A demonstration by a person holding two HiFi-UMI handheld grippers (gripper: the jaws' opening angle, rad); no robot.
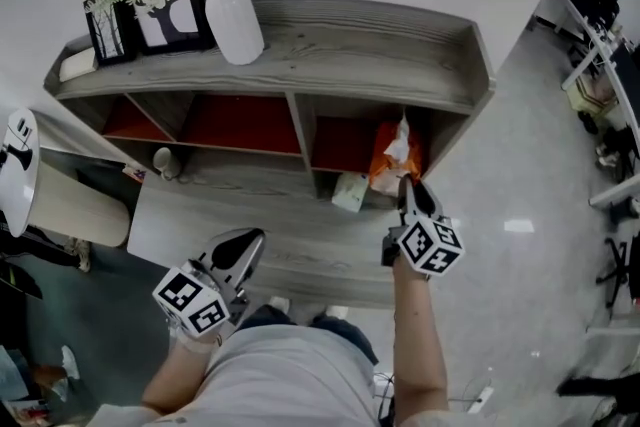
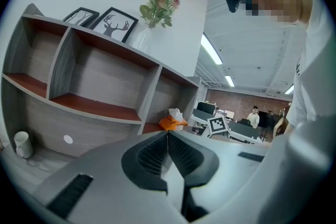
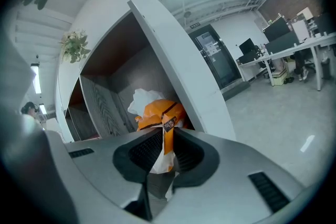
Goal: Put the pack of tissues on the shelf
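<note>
1. The pack of tissues [image 1: 388, 155] is orange with white tissue poking up. It sits in the right-hand compartment of the shelf [image 1: 330, 65], against the outer wall.
2. The right gripper [image 1: 408, 190] reaches into that compartment, with its jaws clamped on the edge of the pack's wrapper.
3. The left gripper [image 1: 254, 241] hangs in front of the shelf, its jaws pressed together on nothing.
4. On the shelf's lower ledge a small pale box [image 1: 350, 192] lies just beside the pack, and a white cup [image 1: 165, 161] stands near the ledge's left end.
5. On top of the shelf are a white vase [image 1: 235, 25] of flowers and picture frames [image 1: 150, 20].

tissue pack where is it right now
Head view, right of centre: the tissue pack is in the rightmost compartment of the shelf, clamped by the right gripper.
</note>
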